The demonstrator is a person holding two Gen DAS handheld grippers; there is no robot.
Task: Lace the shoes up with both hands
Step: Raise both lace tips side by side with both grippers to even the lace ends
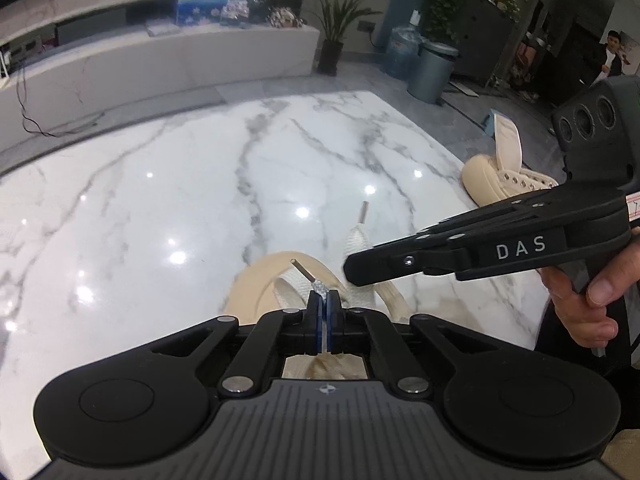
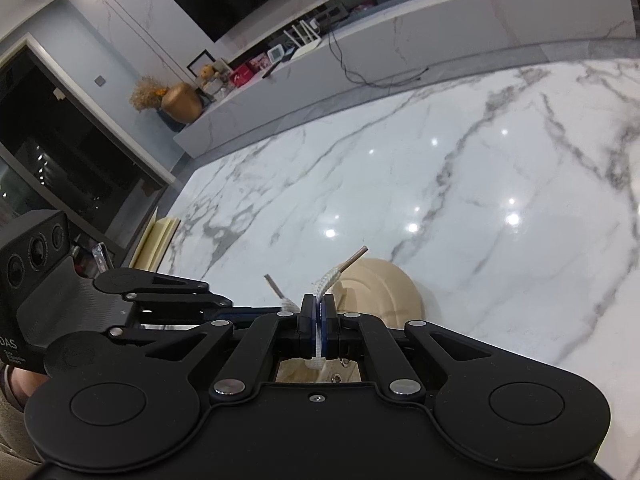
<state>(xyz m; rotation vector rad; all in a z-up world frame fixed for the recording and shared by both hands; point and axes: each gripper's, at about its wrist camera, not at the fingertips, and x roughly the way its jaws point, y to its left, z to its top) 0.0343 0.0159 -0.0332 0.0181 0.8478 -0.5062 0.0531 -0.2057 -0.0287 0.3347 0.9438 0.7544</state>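
Note:
A beige shoe (image 1: pixel 256 284) lies on the marble table (image 1: pixel 160 200), just beyond and below my left gripper (image 1: pixel 325 300). That gripper is shut on one white lace end (image 1: pixel 320 289), whose metal tip (image 1: pixel 302 270) pokes out forward. From the right, my right gripper (image 1: pixel 350 270) comes in shut on the other lace end (image 1: pixel 356 240), its metal tip pointing up. In the right wrist view, the right gripper (image 2: pixel 319 302) pinches its lace (image 2: pixel 329 278) above the shoe's toe (image 2: pixel 384 288). The left gripper (image 2: pixel 282 312) sits close on the left.
A second beige shoe (image 1: pixel 504 184) with its tongue up sits at the table's right edge. A hand (image 1: pixel 580 300) holds the right gripper. Yellow pads (image 2: pixel 160 240) lean at the table's left edge. Beyond the table are a low counter (image 1: pixel 160 64), a bin (image 1: pixel 432 72) and plants.

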